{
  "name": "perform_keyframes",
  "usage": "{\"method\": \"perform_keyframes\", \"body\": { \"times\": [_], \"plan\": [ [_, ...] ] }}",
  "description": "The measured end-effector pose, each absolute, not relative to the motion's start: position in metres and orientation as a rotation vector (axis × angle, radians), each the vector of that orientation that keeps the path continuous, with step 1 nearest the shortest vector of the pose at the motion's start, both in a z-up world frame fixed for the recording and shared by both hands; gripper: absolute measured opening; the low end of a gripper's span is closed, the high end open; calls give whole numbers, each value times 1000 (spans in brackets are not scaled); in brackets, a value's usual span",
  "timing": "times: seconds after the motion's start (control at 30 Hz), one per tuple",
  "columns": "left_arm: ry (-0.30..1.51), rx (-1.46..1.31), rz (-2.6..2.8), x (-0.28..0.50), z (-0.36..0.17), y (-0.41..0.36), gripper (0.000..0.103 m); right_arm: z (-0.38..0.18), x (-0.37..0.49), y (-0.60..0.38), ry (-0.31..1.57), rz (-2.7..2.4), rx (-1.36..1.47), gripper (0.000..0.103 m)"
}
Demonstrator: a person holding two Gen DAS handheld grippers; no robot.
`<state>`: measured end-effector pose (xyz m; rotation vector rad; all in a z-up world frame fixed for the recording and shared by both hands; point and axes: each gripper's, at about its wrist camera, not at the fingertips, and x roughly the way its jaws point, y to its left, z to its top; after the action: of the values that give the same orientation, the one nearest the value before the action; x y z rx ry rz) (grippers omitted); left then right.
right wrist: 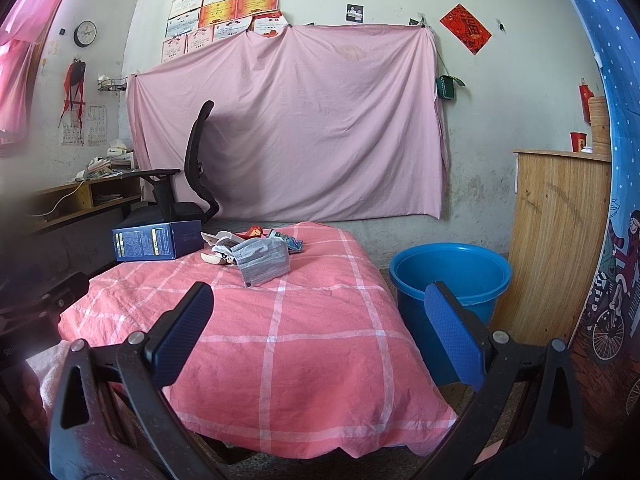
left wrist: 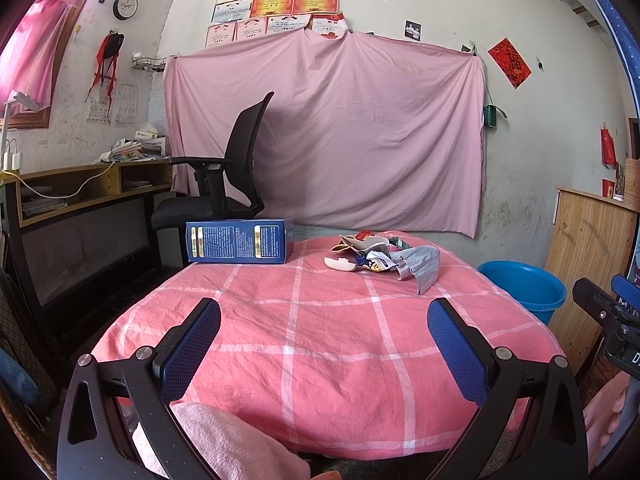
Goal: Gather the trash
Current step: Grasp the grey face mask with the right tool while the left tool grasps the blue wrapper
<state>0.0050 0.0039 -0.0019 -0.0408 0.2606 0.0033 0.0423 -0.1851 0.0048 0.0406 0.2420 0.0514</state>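
Left wrist view can't really sort out the trash pile (left wrist: pixel 382 256) — it's a jumble of crumpled wrappers, something white and curved, and a grey face mask (left wrist: pixel 422 266), with small print too tiny to read. Right wrist view has its left edge smeared dark, so the other tool there is mostly a blur.

Both tools are spread wide with nothing between the pads: the left gripper (left wrist: pixel 324 328) hangs over the near part of the pink checked cloth (left wrist: pixel 320 360), and the right gripper (right wrist: pixel 318 314) sits over that cloth's near right corner, neither touching it.

The pile sits toward the far end of the cloth, just right of a blue box (left wrist: pixel 240 240). A blue bucket (right wrist: pixel 450 276) stands on the floor right of the cloth — beside a wooden cabinet (right wrist: pixel 556 236). Behind the cloth: an office chair (left wrist: pixel 224 172) and a pink sheet (left wrist: pixel 328 132) on the wall.
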Motion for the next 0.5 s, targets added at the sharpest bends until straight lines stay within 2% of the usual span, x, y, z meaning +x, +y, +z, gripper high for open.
{"method": "perform_keyframes", "body": {
  "times": [0.5],
  "plan": [
    [163, -53, 34, 56, 37, 22, 101, 33, 85, -176, 180, 113, -11, 103]
  ]
}}
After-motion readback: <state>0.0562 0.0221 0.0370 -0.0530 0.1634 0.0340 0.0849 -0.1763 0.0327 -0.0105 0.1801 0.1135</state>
